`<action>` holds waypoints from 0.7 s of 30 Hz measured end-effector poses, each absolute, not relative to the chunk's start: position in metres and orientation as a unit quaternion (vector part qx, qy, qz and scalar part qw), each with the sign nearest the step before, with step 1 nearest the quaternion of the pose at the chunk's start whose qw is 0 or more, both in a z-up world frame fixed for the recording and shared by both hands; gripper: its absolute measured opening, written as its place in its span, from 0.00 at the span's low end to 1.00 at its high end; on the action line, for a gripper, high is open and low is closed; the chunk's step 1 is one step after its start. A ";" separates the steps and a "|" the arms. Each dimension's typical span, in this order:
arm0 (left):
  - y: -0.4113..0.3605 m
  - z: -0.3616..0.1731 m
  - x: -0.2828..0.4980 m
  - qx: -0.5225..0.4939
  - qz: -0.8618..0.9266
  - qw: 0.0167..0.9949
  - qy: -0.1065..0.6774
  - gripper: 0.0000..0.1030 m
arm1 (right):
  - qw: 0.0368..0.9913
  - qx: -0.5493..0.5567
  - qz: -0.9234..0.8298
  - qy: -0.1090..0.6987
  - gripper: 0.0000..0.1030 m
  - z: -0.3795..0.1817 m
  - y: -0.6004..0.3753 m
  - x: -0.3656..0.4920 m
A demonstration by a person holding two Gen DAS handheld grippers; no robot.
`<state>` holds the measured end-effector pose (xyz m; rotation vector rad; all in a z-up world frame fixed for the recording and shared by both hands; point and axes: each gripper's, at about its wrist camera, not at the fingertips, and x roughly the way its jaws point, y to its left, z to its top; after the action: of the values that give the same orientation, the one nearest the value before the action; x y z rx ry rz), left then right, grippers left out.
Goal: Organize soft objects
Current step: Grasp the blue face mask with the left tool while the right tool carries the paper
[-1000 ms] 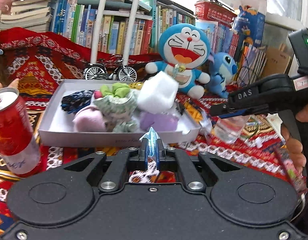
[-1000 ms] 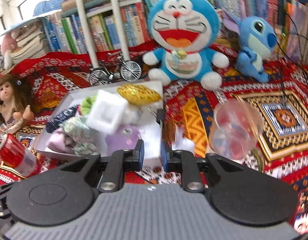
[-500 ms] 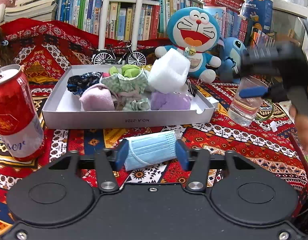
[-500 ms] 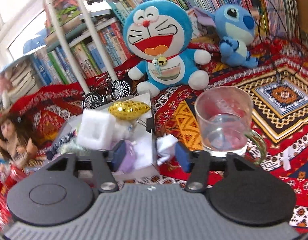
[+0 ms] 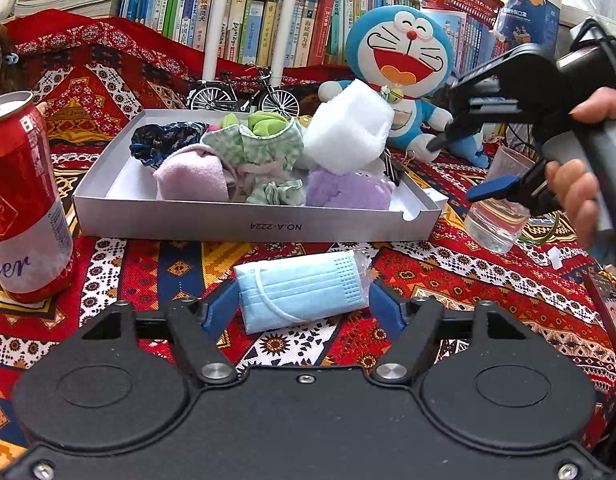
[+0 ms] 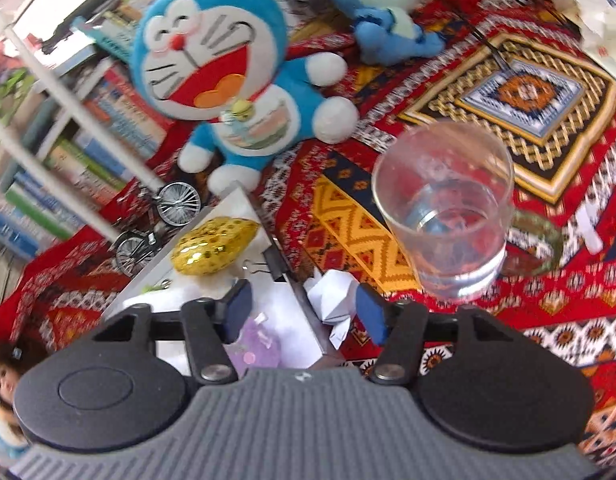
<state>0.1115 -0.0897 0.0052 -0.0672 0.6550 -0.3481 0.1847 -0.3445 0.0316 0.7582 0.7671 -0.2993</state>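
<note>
Left wrist view: your left gripper (image 5: 302, 312) had just been opening; its jaws stood apart around the face mask (image 5: 302, 290), which lay on the patterned cloth (image 5: 467, 284) in front of the grey tray (image 5: 252, 222). Mask looked light, floppy & slippery in its wrap; I'd pinch across the pleated middle.

Right wrist view: your right gripper (image 6: 304, 310) had just been closing, still unclenched, with white crumpled paper (image 6: 333, 294) between its jaws beside the tray edge, untouched afaict. It'd probably crush easily.

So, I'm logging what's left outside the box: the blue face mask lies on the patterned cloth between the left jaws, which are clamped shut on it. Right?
Not quite. In the left wrist view the face mask does lie on the cloth in front of the box, but the left gripper has just been opening: its jaws stand apart on either side of the mask, not clamped.
</note>
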 end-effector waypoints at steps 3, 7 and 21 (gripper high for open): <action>-0.092 0.003 0.113 -0.028 -0.171 0.931 0.320 0.69 | 0.843 0.368 -0.175 0.352 0.52 0.022 -0.342 0.184; -0.095 0.000 0.114 -0.017 -0.168 0.933 0.317 0.65 | 0.828 0.390 -0.192 0.353 0.50 0.010 -0.345 0.186; -0.082 0.006 0.110 -0.027 -0.160 0.936 0.312 0.13 | 0.818 0.410 -0.193 0.356 0.43 -0.005 -0.351 0.194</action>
<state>0.1095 -0.0823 0.0056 -0.0560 0.6372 -0.3272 0.1939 -0.3509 -0.0050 0.8734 0.7580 -0.4112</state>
